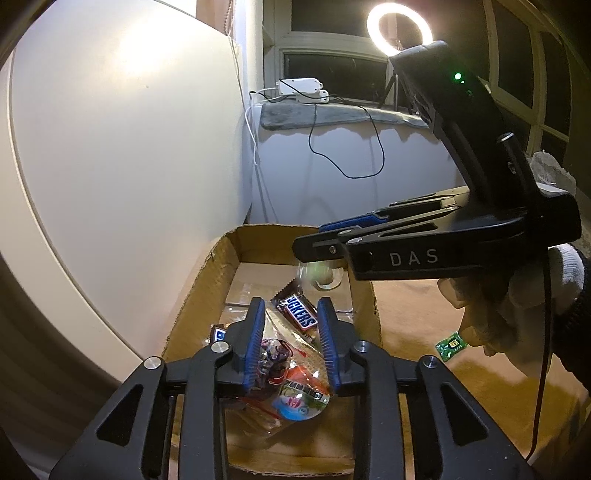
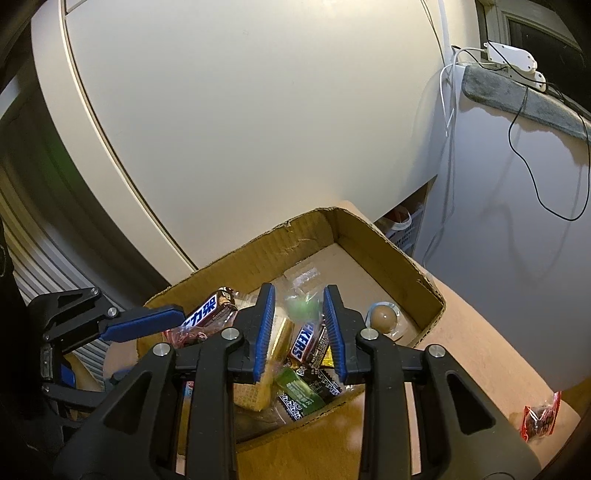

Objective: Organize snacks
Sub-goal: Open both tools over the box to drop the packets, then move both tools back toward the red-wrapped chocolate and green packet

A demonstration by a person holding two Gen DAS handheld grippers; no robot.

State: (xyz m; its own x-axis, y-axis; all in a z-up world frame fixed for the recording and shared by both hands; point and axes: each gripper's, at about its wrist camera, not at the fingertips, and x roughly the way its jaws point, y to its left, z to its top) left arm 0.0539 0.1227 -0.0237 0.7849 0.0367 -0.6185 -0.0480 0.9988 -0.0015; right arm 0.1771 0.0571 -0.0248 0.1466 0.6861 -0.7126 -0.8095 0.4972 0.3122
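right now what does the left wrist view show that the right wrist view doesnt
Only the left wrist view: the ring light, a small green packet on the table, and the right tool over the box.

Only the right wrist view: a red packet on the table, a brown egg-like snack in the box, and the left tool.

Both: the cardboard box, the Snickers bar, the white power strip.

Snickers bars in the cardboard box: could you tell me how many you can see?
2. One Snickers bar lies between the right gripper's fingers; another sits at the box's left edge. Others may be hidden underneath.
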